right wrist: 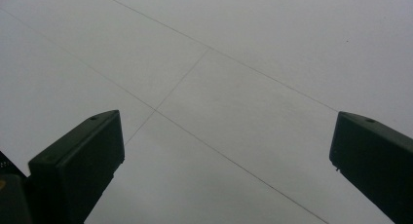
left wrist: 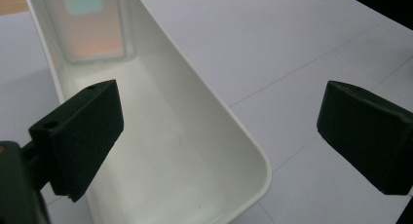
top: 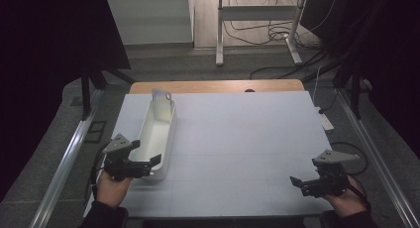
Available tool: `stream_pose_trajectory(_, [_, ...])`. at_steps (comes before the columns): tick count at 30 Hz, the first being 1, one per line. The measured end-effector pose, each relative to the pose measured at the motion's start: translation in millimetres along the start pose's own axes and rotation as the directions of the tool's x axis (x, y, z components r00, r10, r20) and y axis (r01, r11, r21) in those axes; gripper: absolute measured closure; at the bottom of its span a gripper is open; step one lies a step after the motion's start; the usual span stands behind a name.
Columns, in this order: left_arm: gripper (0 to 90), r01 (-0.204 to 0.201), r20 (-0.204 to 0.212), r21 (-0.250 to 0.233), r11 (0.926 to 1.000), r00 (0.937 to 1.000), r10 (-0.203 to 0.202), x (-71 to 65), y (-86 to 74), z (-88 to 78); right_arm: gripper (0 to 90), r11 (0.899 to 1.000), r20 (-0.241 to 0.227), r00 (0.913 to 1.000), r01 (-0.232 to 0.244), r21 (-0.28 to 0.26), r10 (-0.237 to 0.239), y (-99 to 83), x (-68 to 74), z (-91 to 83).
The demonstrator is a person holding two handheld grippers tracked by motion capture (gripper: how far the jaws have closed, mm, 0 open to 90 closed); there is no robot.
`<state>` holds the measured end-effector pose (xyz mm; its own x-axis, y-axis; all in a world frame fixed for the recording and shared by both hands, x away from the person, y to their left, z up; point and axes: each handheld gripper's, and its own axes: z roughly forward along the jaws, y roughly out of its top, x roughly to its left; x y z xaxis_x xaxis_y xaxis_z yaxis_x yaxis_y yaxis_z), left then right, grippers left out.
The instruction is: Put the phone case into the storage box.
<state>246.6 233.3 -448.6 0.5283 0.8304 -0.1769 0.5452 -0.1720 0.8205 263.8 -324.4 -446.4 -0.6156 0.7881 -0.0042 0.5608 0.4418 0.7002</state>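
My left gripper (top: 148,164) hangs spread over the near end of the white tray (top: 148,139). My right gripper (top: 303,183) hovers spread above the bare table (top: 237,139).

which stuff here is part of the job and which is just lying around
In the job:
- long white plastic tray, near end between the open jaws
- translucent flat pouch leaning inside the tray's far end
- left gripper

Lying about:
- white power strip beside the table
- cables on the floor
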Motion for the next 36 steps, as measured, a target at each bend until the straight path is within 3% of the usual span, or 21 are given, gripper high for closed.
stream_pose_trajectory(21, [3.2, 0.020, 0.004, 0.003, 0.9998, 0.9998, -0.020, -6.1, -22.5, -23.8, 0.0, 1.000, 0.003, 1.0000, 0.004, 0.006, -0.004, 0.2, 0.6, 0.6])
stream_pose_trajectory(36, [2.8, -0.049, -0.039, 0.061, 0.9969, 0.9979, 0.052, -16.4, -31.2, -26.5, 0.0, 1.000, 0.006, 1.0000, 0.004, 0.010, -0.004, 0.4, 1.2, 0.9])
